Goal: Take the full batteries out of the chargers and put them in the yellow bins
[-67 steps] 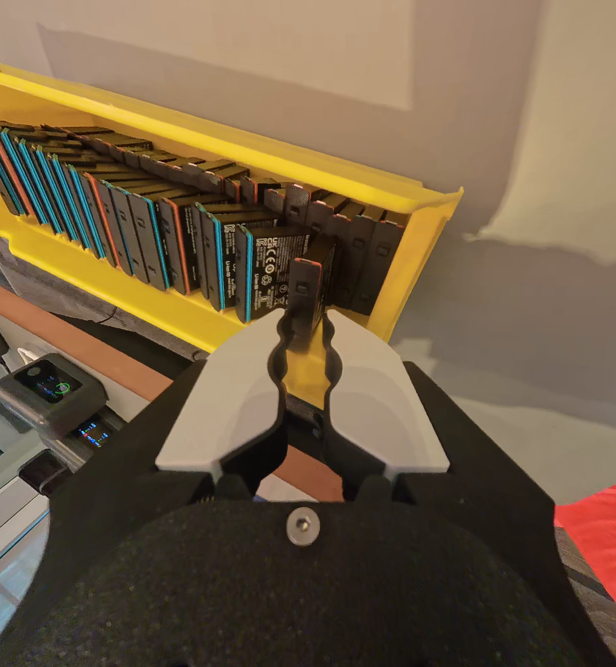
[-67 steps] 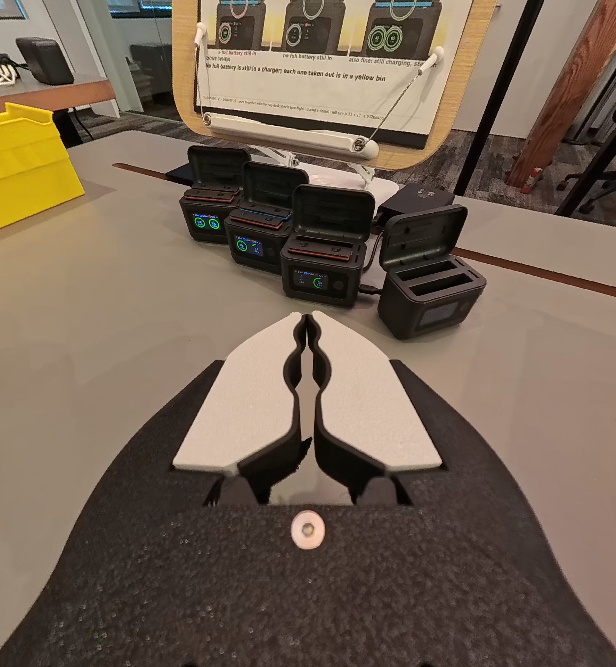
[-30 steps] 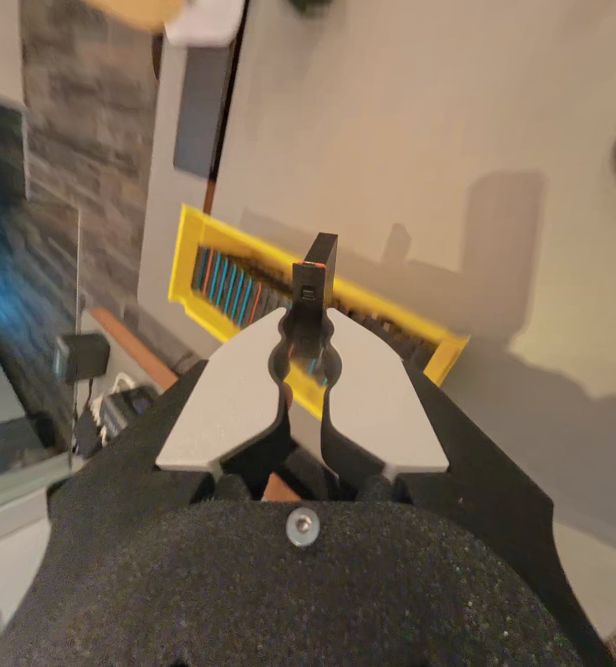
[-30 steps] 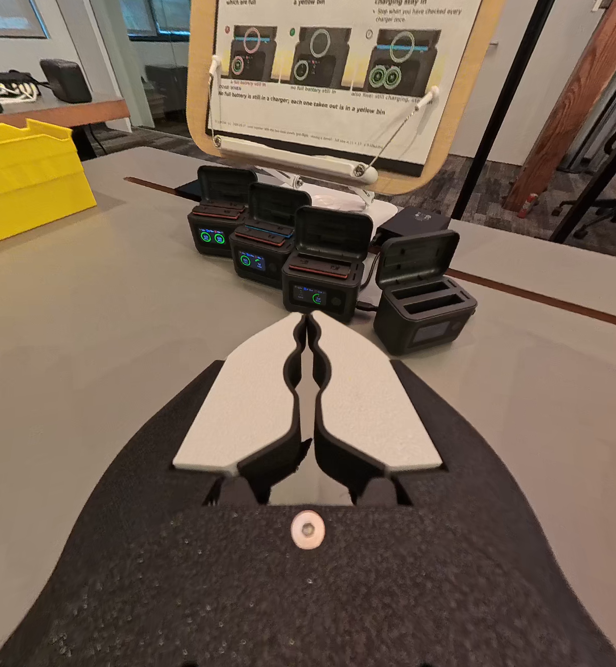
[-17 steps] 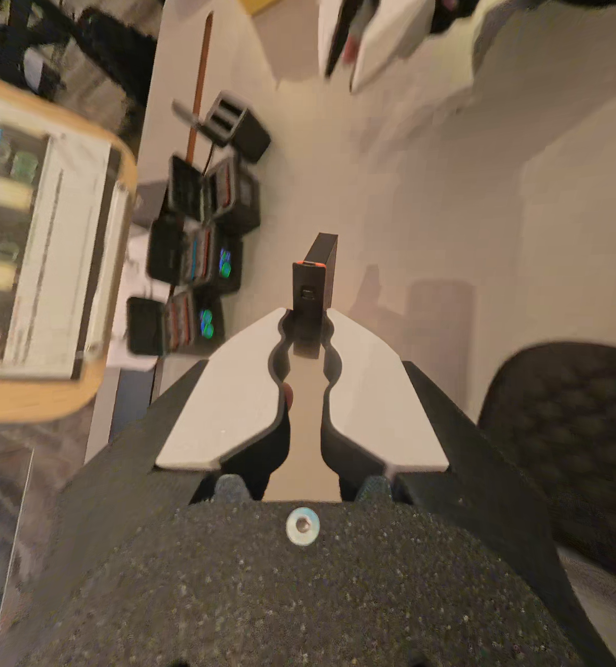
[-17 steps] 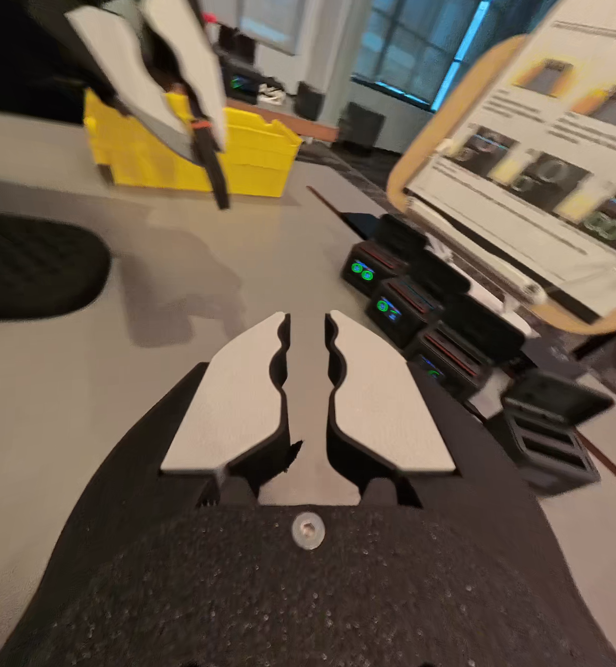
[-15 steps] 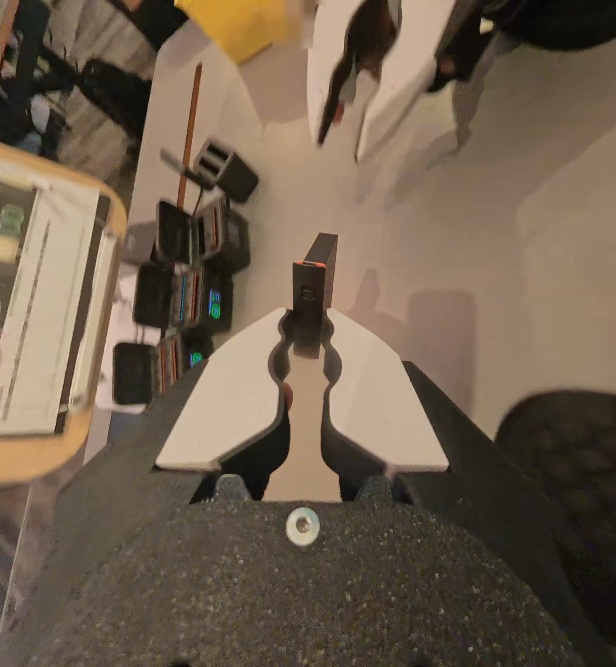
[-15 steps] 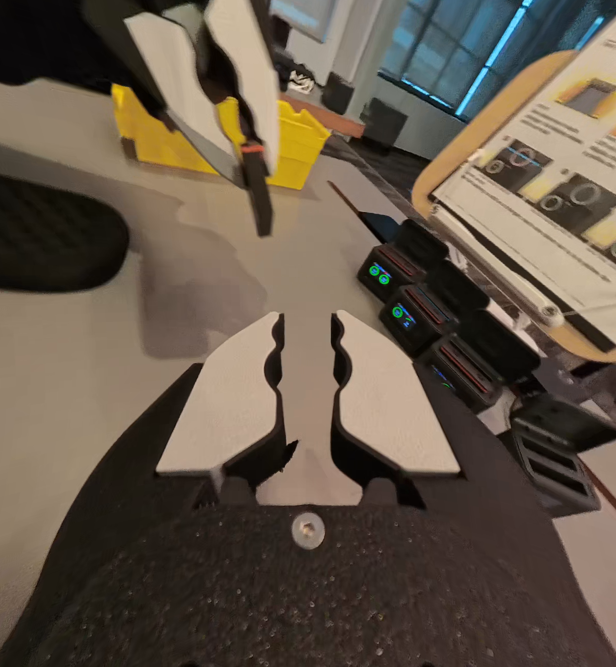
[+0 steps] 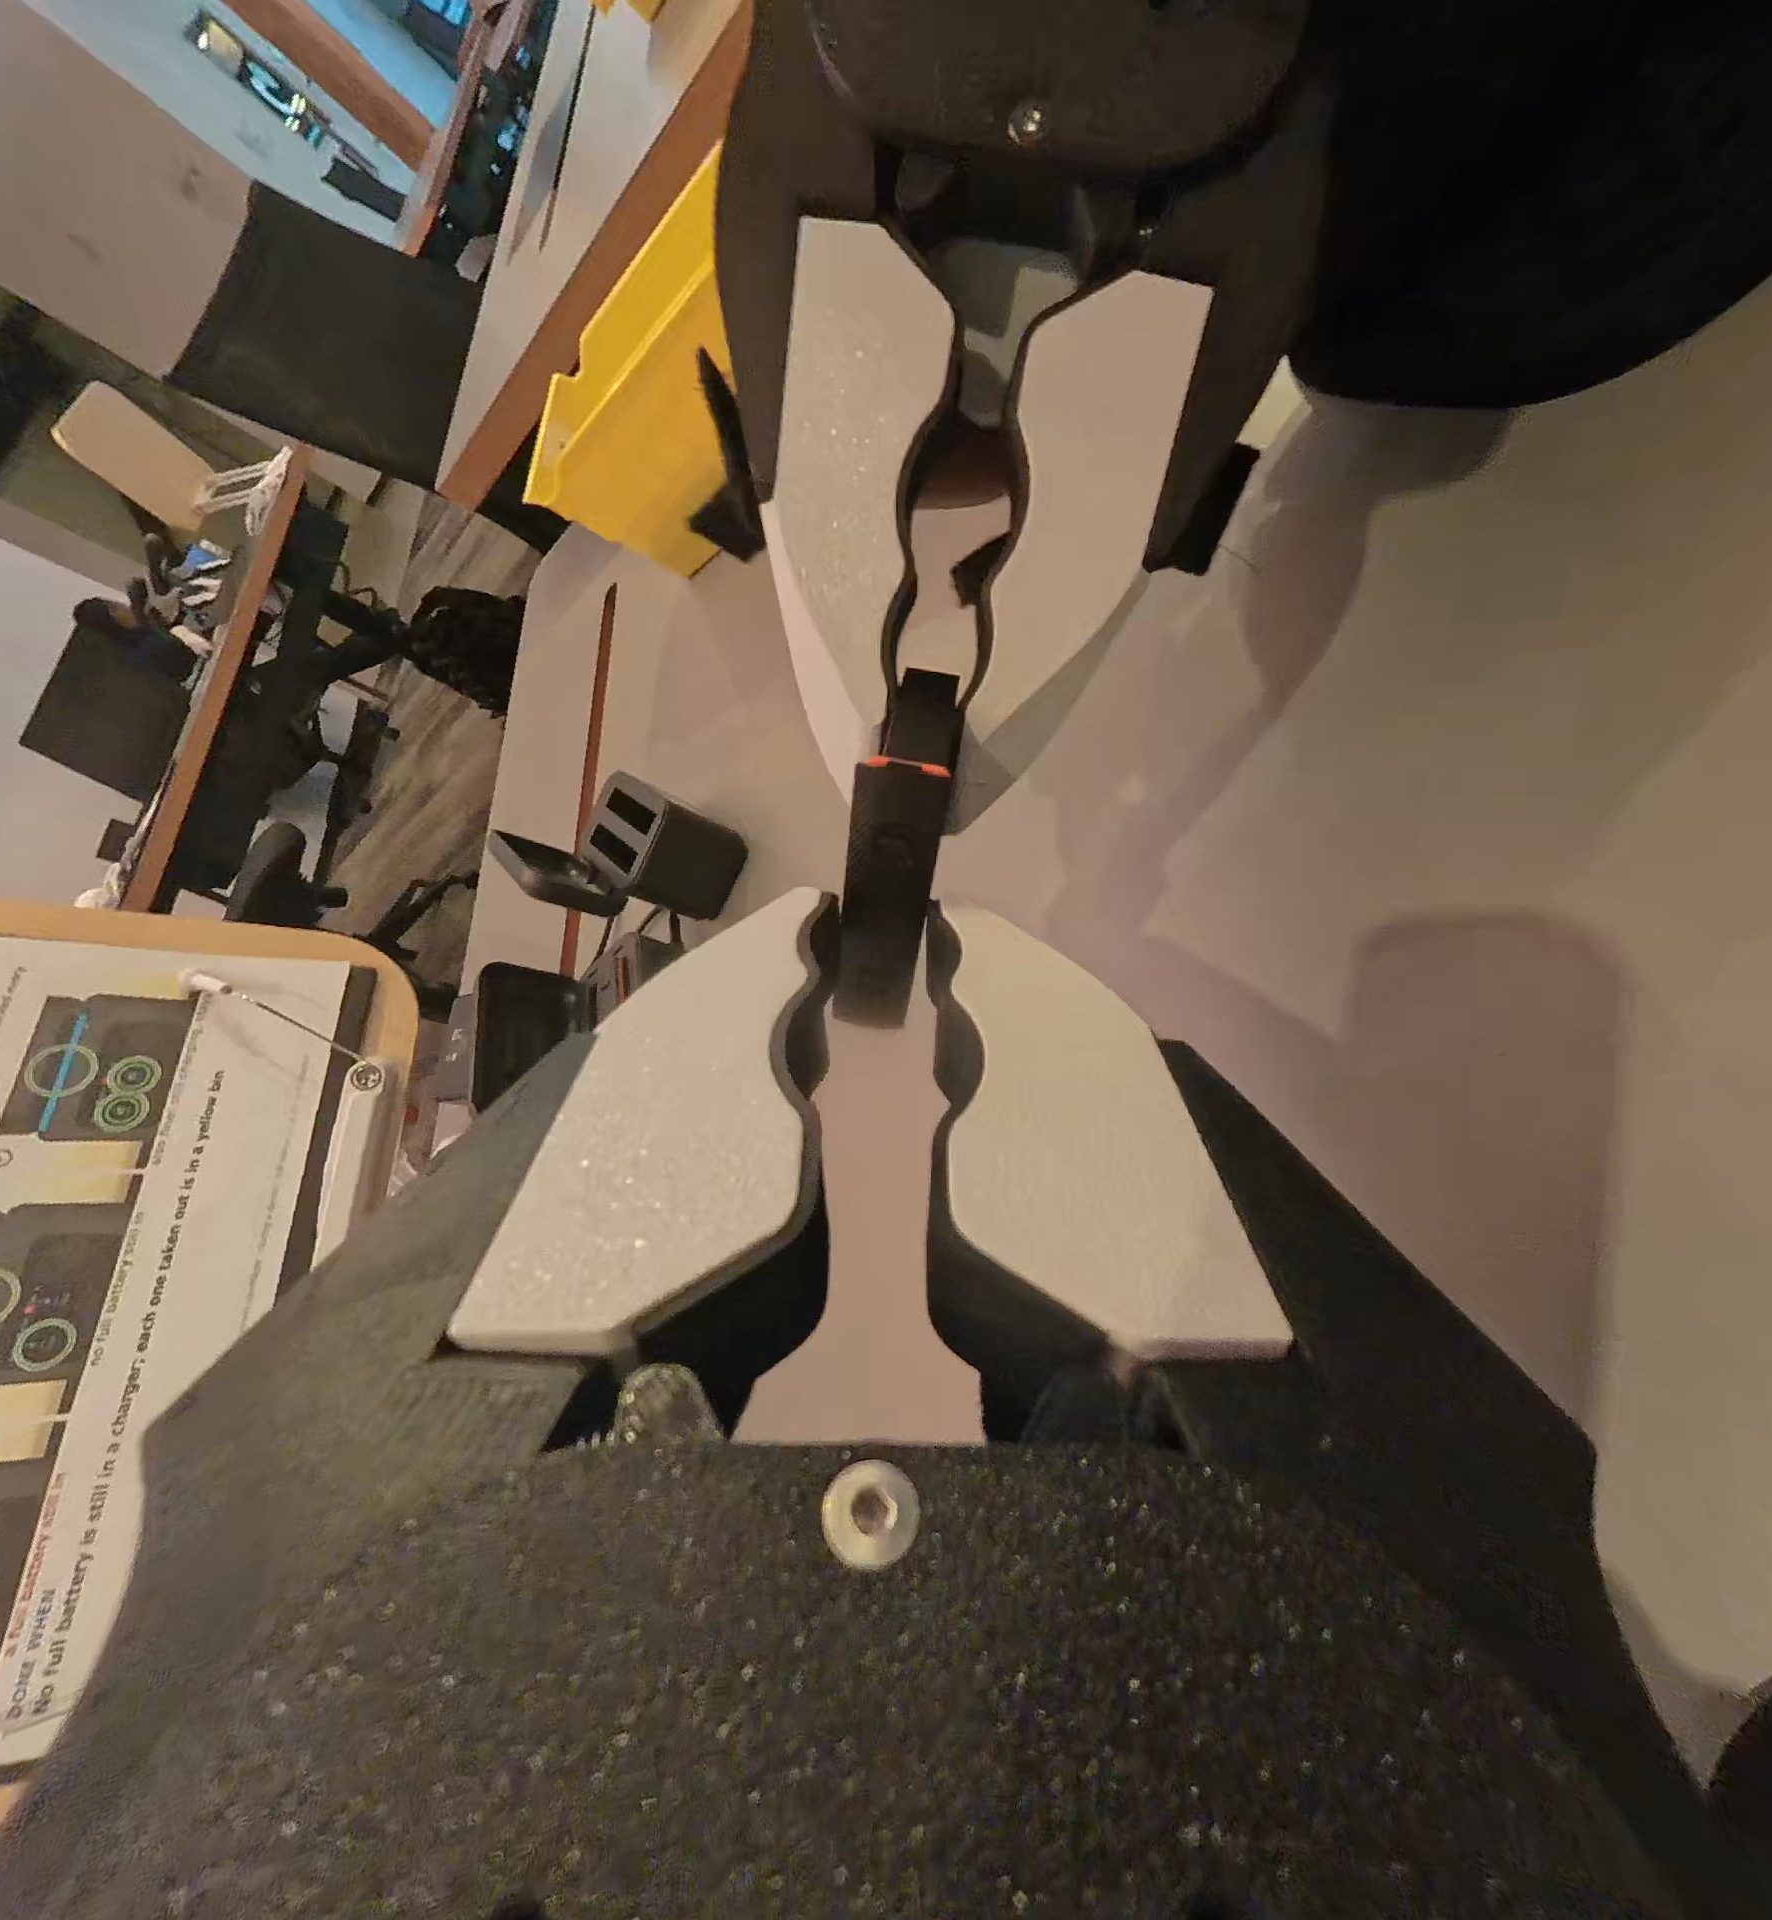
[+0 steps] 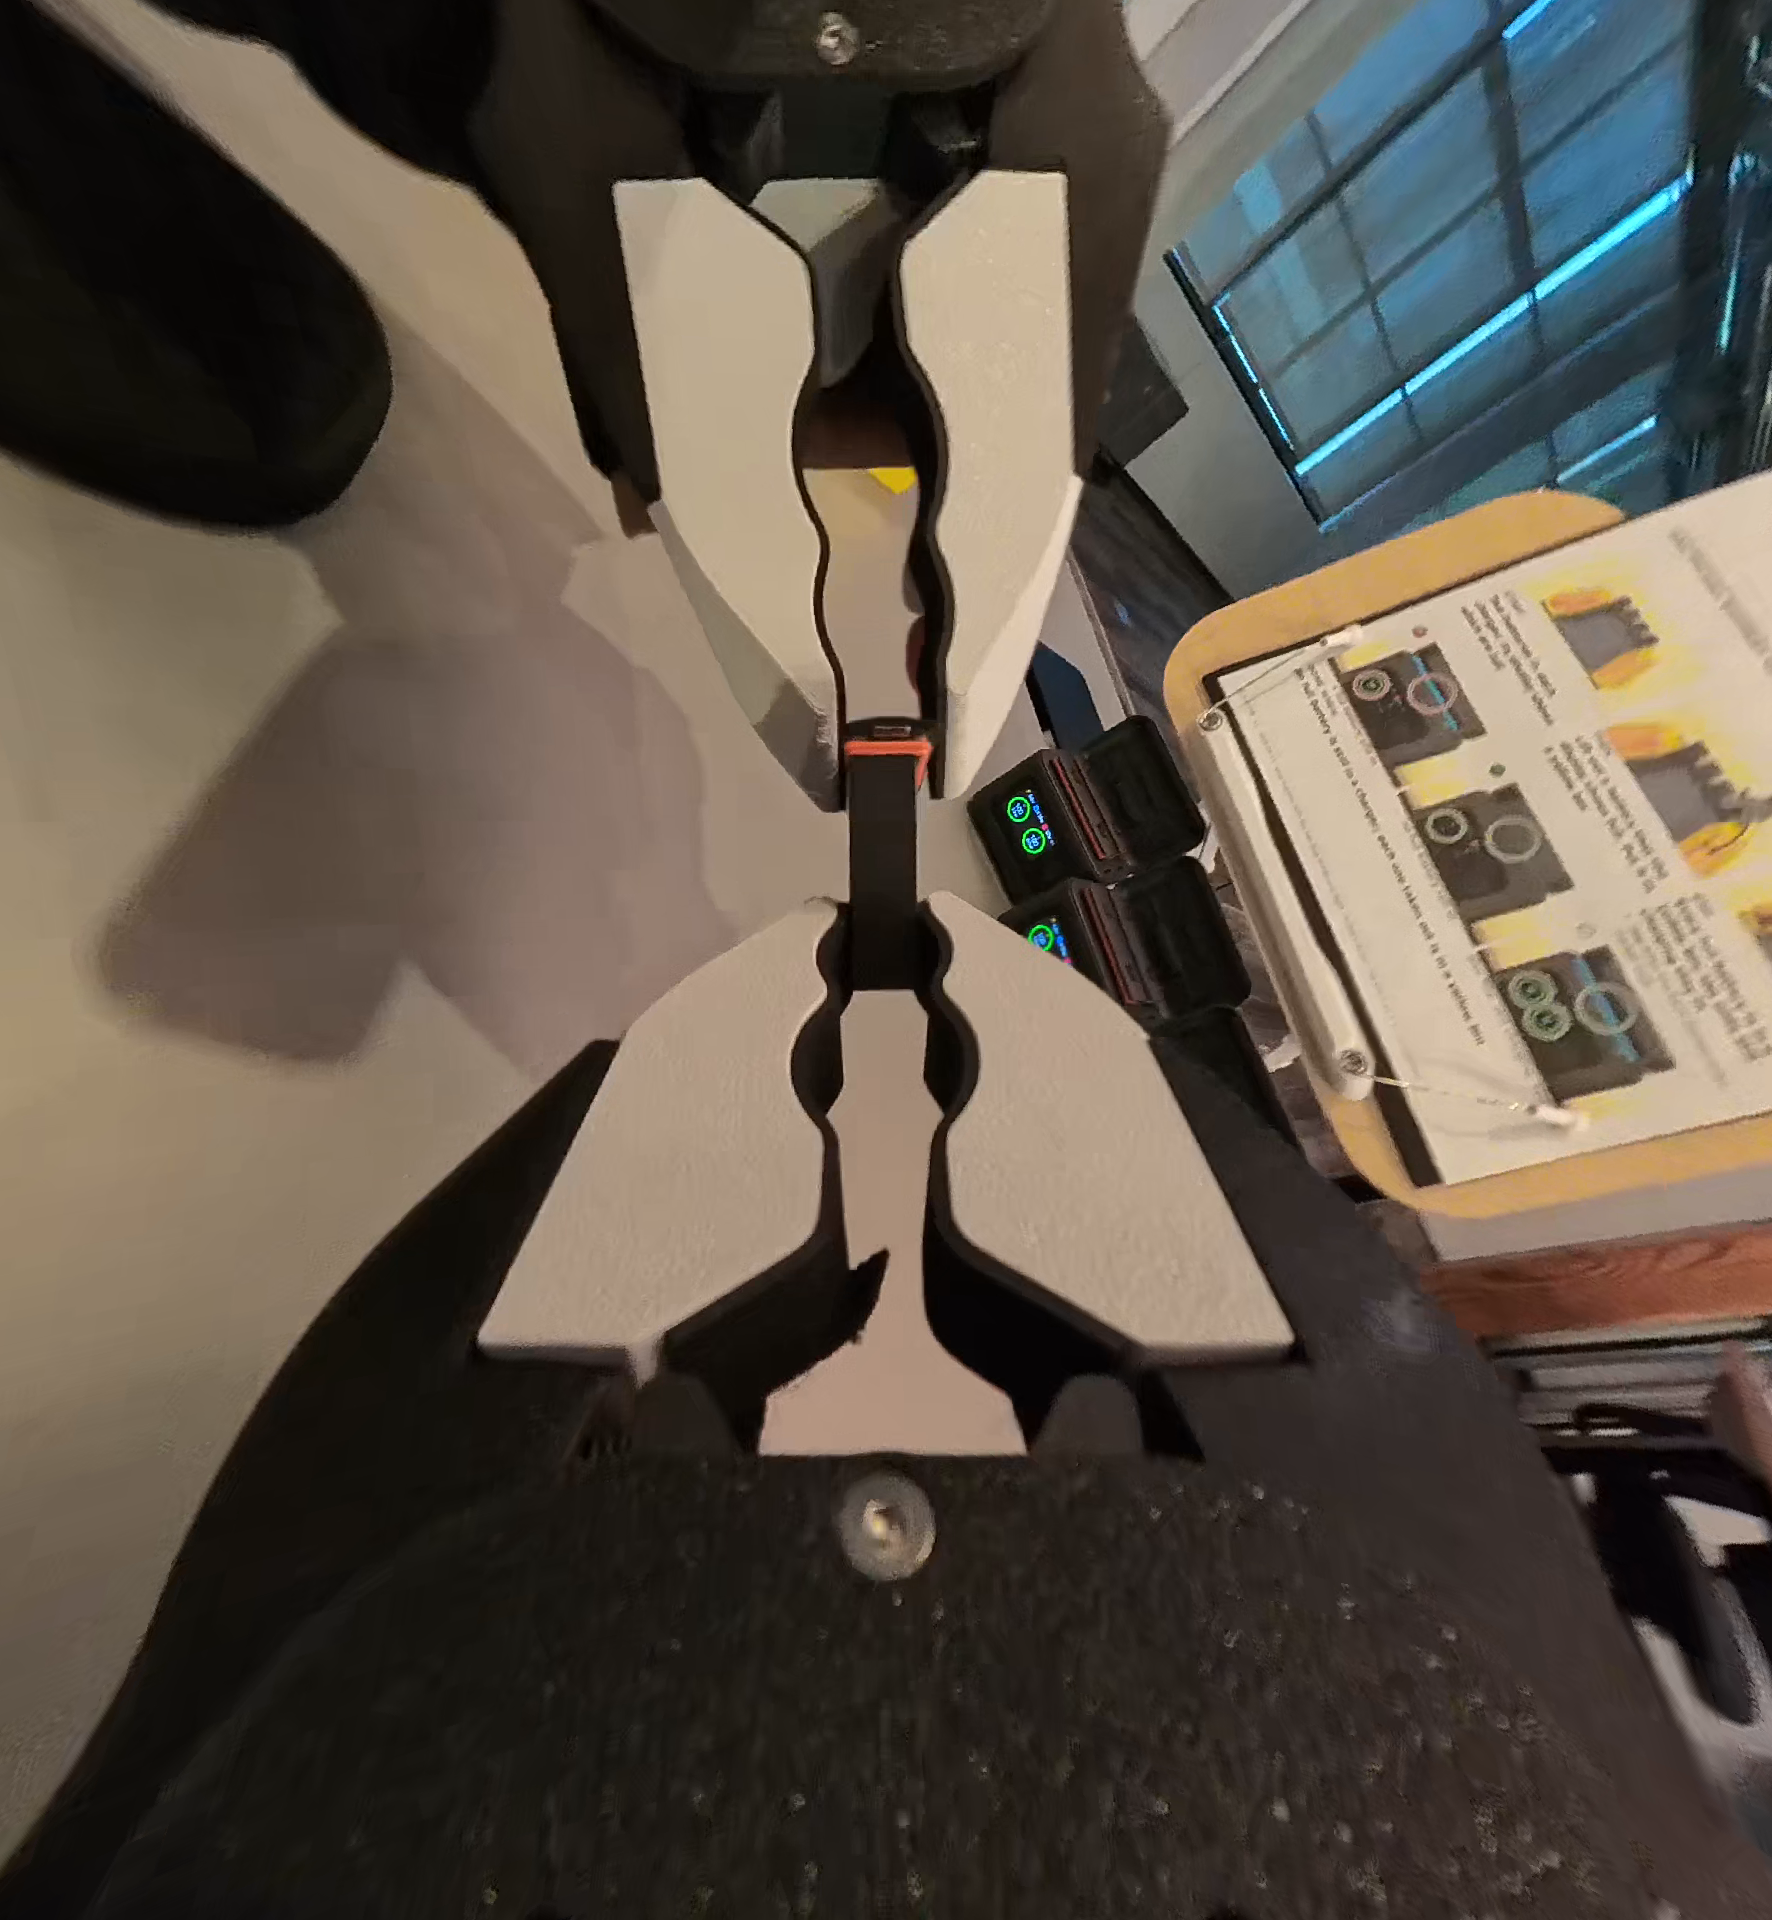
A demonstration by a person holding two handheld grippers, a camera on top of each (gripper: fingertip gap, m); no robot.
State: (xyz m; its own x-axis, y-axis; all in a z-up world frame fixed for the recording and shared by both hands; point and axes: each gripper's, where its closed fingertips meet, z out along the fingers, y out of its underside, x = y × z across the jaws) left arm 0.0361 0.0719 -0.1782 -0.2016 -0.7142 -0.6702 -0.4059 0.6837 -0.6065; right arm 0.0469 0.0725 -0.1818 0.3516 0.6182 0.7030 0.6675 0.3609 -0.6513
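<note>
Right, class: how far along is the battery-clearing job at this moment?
Done: one open charger stands empty. In hand: one battery, gripped mid-air by the left gripper and right gripper together, away from the yellow bin. Left: two lit chargers with green rings hold batteries.

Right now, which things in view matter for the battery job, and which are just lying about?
For the job: battery, gripped by left gripper and right gripper; yellow bin; chargers.
Lying about: instruction board; window.
</note>
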